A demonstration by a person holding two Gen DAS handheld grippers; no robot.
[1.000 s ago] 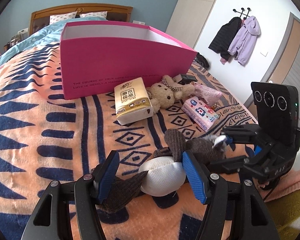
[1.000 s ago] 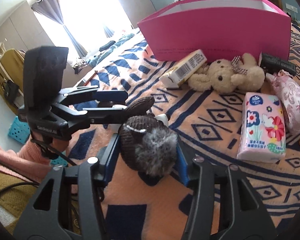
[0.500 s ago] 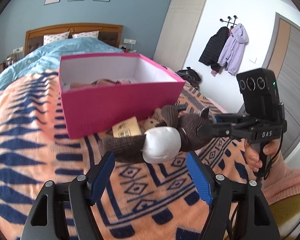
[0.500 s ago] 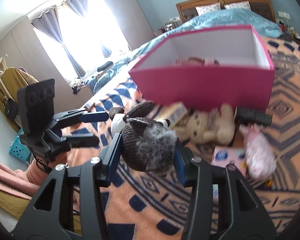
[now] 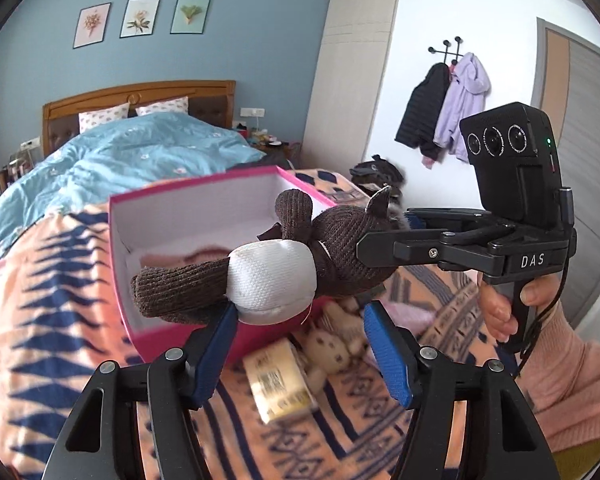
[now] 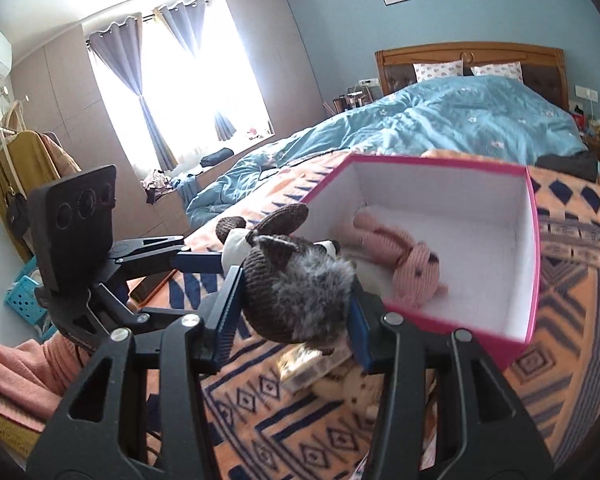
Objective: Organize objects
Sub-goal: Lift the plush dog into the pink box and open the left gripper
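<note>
A brown knitted plush toy [image 5: 340, 248] with a white belly [image 5: 272, 280] hangs in the air before the open pink box [image 5: 188, 188]. My right gripper [image 6: 296, 312] is shut on its furry head [image 6: 300, 296]; in the left wrist view the right gripper [image 5: 392, 228] comes in from the right. My left gripper [image 5: 300, 312] sits just under the belly, jaws closing. Only the left fingertip [image 5: 228, 316] touches the belly; the pads do not press on it. A pink knitted rabbit [image 6: 404, 256] lies inside the pink box [image 6: 532, 240].
On the patterned blanket [image 5: 40, 320] below lie a yellow tissue pack [image 5: 280, 380] and a beige teddy bear [image 5: 332, 352], both blurred. A blue duvet [image 5: 120, 152] covers the bed behind the box. A hand [image 5: 500, 312] holds the right gripper's handle.
Both grippers rose and the plush toy came up off the blanket in the right gripper. The toy now hangs at the box rim, and the box's inside has come into view.
</note>
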